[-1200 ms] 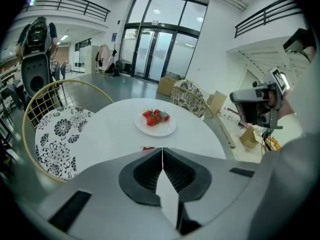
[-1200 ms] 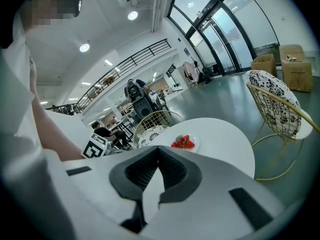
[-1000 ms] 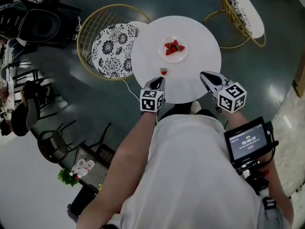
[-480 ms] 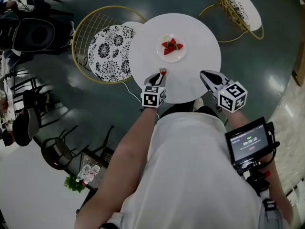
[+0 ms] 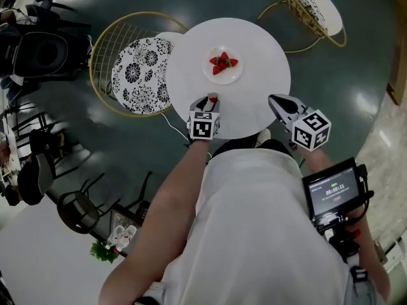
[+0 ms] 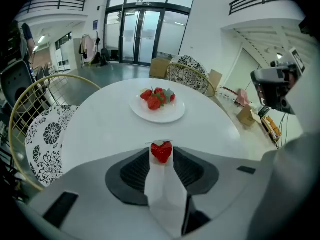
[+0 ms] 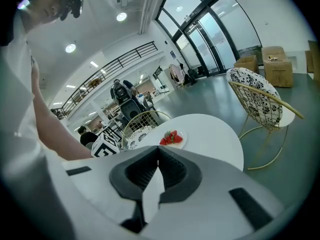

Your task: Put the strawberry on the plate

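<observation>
A single red strawberry [image 5: 213, 98] stands on the round white table [image 5: 267, 62] near its front edge. My left gripper [image 5: 212, 101] reaches it; its jaws are opening, and the strawberry [image 6: 161, 152] sits right between the fingertips. Farther in on the table lies a white plate [image 5: 224, 79] holding several strawberries [image 5: 222, 62]; in the left gripper view the plate [image 6: 170, 117] is straight ahead. My right gripper [image 5: 274, 100] hovers at the table's front right edge, shut and holding nothing. In the right gripper view, the plate [image 7: 176, 142] shows beyond the closed tips [image 7: 158, 149].
A gold wire chair with a black-and-white patterned cushion [image 5: 137, 75] stands against the table's left side. A second such chair [image 5: 311, 5] is at the back right. A small monitor [image 5: 332, 192] hangs at my right hip. Dark floor surrounds the table.
My left gripper has moved forward to the lone strawberry, which stood ahead of its tips and is now between them. The right gripper has kept its place.
</observation>
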